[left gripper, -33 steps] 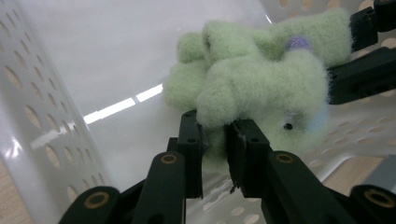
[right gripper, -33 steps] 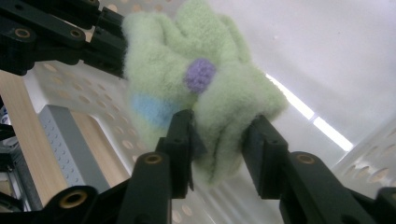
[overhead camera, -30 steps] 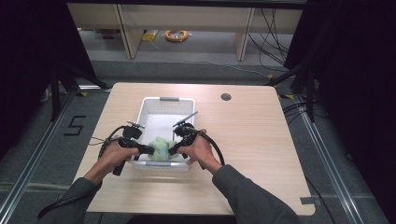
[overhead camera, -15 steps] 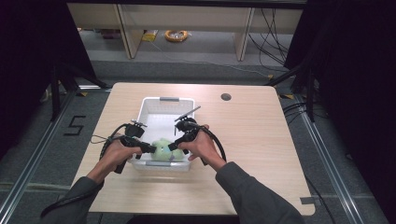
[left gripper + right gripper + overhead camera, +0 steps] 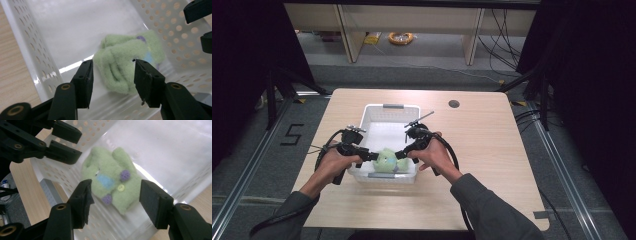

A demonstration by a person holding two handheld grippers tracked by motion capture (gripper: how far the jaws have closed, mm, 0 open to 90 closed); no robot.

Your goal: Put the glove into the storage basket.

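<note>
A person seated at a light wooden table [image 5: 492,165] works two hand-held grippers over a white perforated plastic basket [image 5: 377,122] that stands at the table's middle. The basket holds one thing: a small folded green fleece garment [image 5: 386,159], lying on the floor of the basket at its near end, close to the near wall.

Seen from the right gripper view, the garment [image 5: 113,182] carries a light blue patch, two purple knobs and a yellow button; its edges are blurred. From the left gripper view it [image 5: 125,62] shows as thick green folds with a trace of purple and blue at the far side.

The left gripper [image 5: 368,156] reaches in over the basket's left wall, its jaws standing apart with the garment just beyond them, not clamped. The right gripper [image 5: 401,154] comes in from the opposite side, its jaws likewise spread wide, the garment lying between and past their tips, untouched as far as can be seen. The two grippers point toward each other across the garment, near but apart.

The rest of the basket floor is bare white plastic. A small dark round disc [image 5: 454,104] sits in the tabletop near the far right corner.
</note>
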